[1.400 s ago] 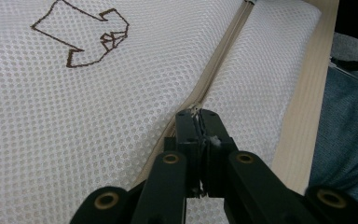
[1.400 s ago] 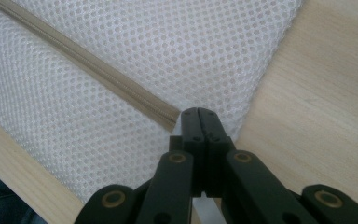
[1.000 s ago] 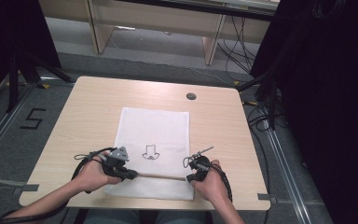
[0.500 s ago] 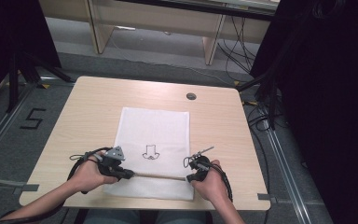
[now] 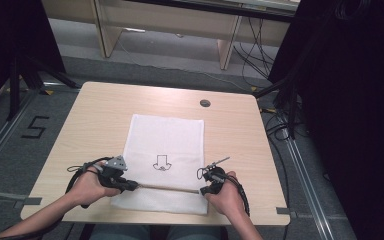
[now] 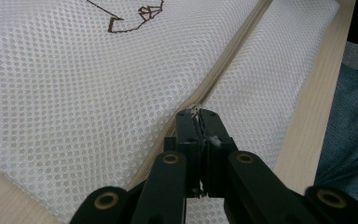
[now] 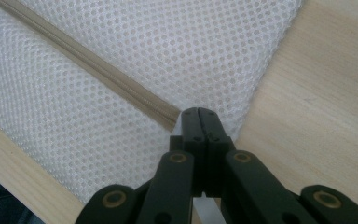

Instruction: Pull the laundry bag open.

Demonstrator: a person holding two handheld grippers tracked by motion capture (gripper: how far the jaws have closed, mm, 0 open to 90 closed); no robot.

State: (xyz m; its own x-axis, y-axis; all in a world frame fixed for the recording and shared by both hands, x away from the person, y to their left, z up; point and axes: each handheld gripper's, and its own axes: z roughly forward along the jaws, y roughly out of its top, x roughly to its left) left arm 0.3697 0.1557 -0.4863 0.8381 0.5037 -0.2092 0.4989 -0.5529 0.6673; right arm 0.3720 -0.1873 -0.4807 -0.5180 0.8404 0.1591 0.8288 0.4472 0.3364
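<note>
A white mesh fabric bag [image 5: 164,162] with a small dark line drawing [image 5: 162,163] lies flat on the light wooden table [image 5: 95,115], toward the near edge. A beige zipper [image 5: 167,188] runs across its near part, from one gripper to the other. The left gripper [image 6: 199,119] sits at the zipper's left end, its jaws pressed together on a small pale piece there, seemingly the zipper pull. The right gripper [image 7: 199,116] sits at the zipper's right end, near the bag's corner, its jaws closed tight on the mesh at the zipper end.
</note>
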